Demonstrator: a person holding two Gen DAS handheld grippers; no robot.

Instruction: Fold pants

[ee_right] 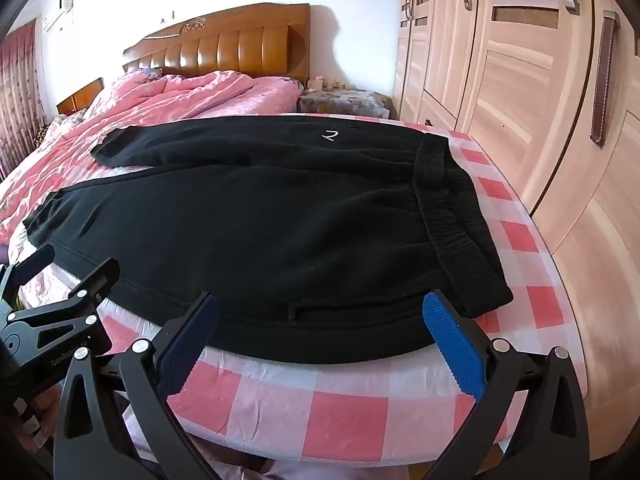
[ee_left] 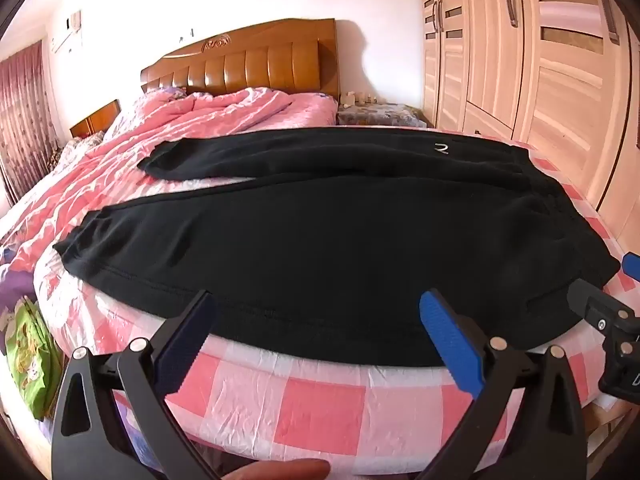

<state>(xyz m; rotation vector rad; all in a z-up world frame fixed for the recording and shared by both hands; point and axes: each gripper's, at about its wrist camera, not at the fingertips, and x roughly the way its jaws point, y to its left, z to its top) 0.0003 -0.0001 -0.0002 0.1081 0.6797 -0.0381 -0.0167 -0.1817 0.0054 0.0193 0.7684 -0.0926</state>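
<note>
Black pants (ee_left: 320,232) lie flat on the bed, waistband (ee_right: 452,216) to the right and both legs running left, slightly apart. A small white logo (ee_right: 330,135) marks the far leg. My left gripper (ee_left: 316,306) stands open over the near leg's front edge, with nothing between its blue pads. My right gripper (ee_right: 322,300) is open too, just in front of the hip and pocket area near the waistband. Each gripper shows in the other's view: the right gripper (ee_left: 608,284) at the right edge, the left gripper (ee_right: 74,262) at the left edge.
The pink checked sheet (ee_left: 320,408) covers the bed, with a crumpled pink quilt (ee_left: 224,116) and a wooden headboard (ee_left: 248,64) beyond. A wardrobe (ee_right: 520,80) stands close on the right and a nightstand (ee_right: 344,102) in the corner. A green bag (ee_left: 28,352) lies lower left.
</note>
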